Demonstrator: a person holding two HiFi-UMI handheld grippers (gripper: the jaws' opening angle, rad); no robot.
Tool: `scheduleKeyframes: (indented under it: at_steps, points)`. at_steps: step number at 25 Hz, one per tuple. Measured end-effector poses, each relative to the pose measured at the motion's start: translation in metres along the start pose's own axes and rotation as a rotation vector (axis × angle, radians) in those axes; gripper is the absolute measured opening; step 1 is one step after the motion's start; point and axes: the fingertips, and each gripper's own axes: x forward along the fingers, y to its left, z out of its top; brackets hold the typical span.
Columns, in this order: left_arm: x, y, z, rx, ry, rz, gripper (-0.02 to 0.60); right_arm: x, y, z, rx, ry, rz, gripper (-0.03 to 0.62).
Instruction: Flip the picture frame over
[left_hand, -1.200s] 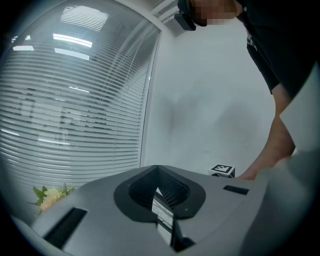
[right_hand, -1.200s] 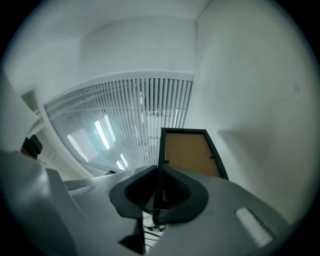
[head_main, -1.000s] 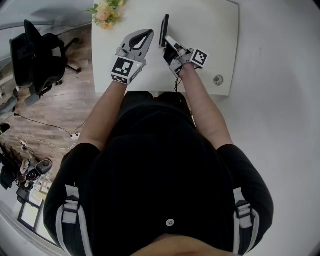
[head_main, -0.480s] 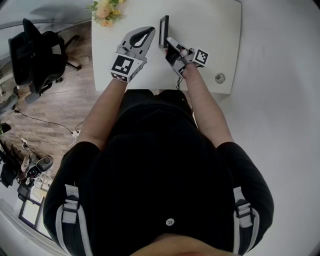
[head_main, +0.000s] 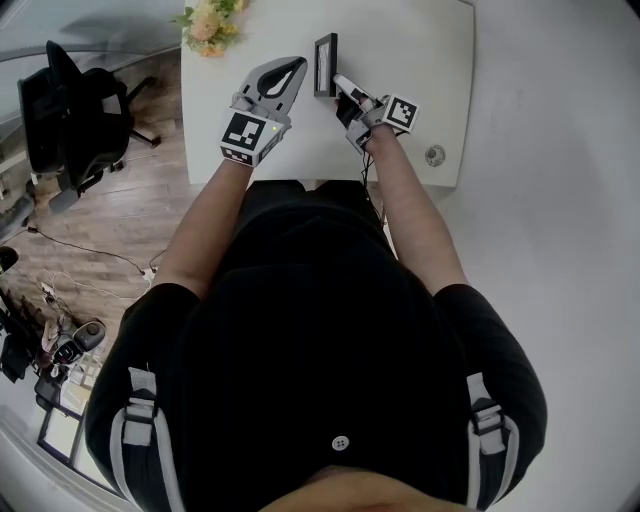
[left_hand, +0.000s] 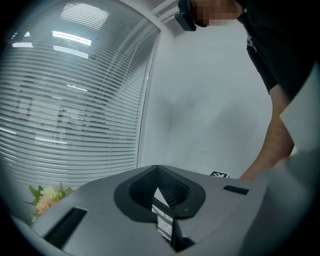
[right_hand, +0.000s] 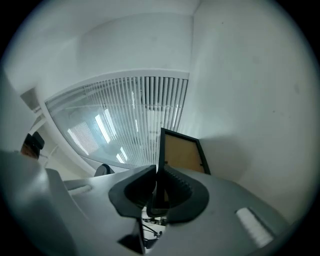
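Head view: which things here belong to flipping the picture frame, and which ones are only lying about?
Job in hand:
picture frame, up on its edge
right gripper, closed on the frame
left gripper, closed and empty, beside the frame
table

Lying about:
flowers
small round thing on the table
office chair on the floor

The head view looks steeply down past the person's chest and forearms onto the white table (head_main: 420, 60) at the picture's top edge, fairly far off. The camera on the left claw (head_main: 297, 68) faces nearly level along its jaws toward blinds (left_hand: 75, 100) and wall, sharing the flowers (head_main: 210, 22) with the head view. The camera on the right claw (head_main: 339, 80), rolled sideways, sits close to the picture frame (right_hand: 182, 152), which the head view also shows
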Motion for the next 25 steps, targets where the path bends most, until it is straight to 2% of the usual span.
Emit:
scheduleKeyframes:
  at_steps: [6, 16, 25]
  points:
    - [-0.001, -0.003, 0.005, 0.005, -0.006, 0.001, 0.005, -0.011, -0.001, 0.009, -0.101, 0.012, -0.07, 0.063]
    - [0.003, -0.006, 0.011, 0.012, -0.012, -0.003, 0.005, -0.029, -0.005, 0.024, -0.137, 0.004, -0.135, 0.063]
    - [0.009, -0.007, 0.009, 0.016, -0.003, -0.006, 0.005, -0.038, -0.02, 0.031, -0.206, 0.05, -0.218, 0.078]
